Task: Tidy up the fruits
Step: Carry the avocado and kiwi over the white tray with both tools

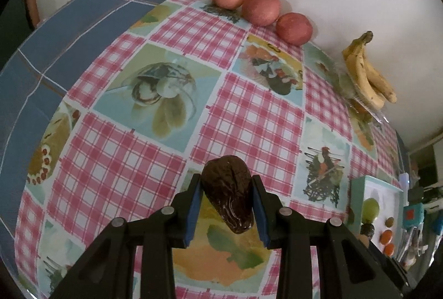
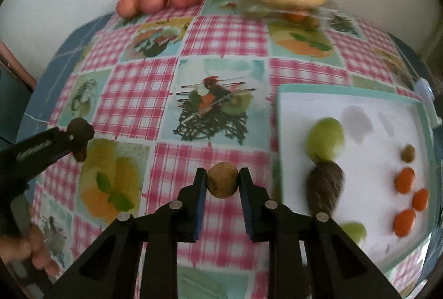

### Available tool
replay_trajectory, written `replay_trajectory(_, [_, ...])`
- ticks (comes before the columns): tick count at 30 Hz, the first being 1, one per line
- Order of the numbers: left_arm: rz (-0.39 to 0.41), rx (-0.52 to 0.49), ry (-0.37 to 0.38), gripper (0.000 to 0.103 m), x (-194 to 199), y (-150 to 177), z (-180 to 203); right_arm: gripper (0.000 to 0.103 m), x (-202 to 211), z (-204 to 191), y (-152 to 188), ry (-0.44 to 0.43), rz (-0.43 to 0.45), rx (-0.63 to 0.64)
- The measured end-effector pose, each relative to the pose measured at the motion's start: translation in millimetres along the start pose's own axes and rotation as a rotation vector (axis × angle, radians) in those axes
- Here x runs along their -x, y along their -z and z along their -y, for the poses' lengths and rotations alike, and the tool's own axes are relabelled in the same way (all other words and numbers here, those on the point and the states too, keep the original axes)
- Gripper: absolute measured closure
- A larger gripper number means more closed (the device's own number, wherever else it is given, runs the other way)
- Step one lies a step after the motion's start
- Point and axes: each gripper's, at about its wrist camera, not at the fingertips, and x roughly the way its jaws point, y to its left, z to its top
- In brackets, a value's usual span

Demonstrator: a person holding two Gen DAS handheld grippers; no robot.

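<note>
**mika_r:** So where's everything at? In the left wrist view the left gripper point(image 1: 226, 209) is clamped on a dark avocado point(image 1: 227, 192), low centre of the frame, held up off the checked worktop point(image 1: 249, 116).

**joon:** Yep, and in the right wrist view the right gripper point(image 2: 223, 182) is closed on a small brown kiwi point(image 2: 222, 180), bottom centre, pads squeezing it across the middle. The white tray point(image 2: 360, 102) sits on the right, already with a green fruit point(image 2: 325, 141), another dark avocado point(image 2: 325, 188) and some little orange ones point(image 2: 404, 180).

**mika_r:** How's that avocado going to handle, you reckon?

**joon:** Skin looks wrinkly, so I'd guess ripe and soft. Light squeeze only, or it bruises. It's gripped across the fat part, which seems right; the tapered end would probably slip out.

**mika_r:** And the kiwi?

**joon:** Light, fuzzy, so likely decent friction. Round though, so keep the pads dead centre on its widest point. Probably soft too.
</note>
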Motion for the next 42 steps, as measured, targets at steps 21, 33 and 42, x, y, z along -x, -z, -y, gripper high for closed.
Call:
replay_trajectory(21, [0.010, -0.205, -0.011, 0.066, 18.9, 48.7, 76.8, 0.078, 62.2, 57.2, 25.3, 0.047, 0.132, -0.085])
replay_trajectory(33, [-0.012, -0.340, 0.091, 0.066, 25.6, 83.0, 137.1, 0.078, 71.8, 117.7, 32.1, 0.060, 0.144, -0.212])
replay_trajectory(42, [-0.082, -0.457, 0.200, 0.066, 16.7, 119.7, 188.2, 0.078, 78.2, 189.7, 45.6, 0.120, 0.138, -0.381])
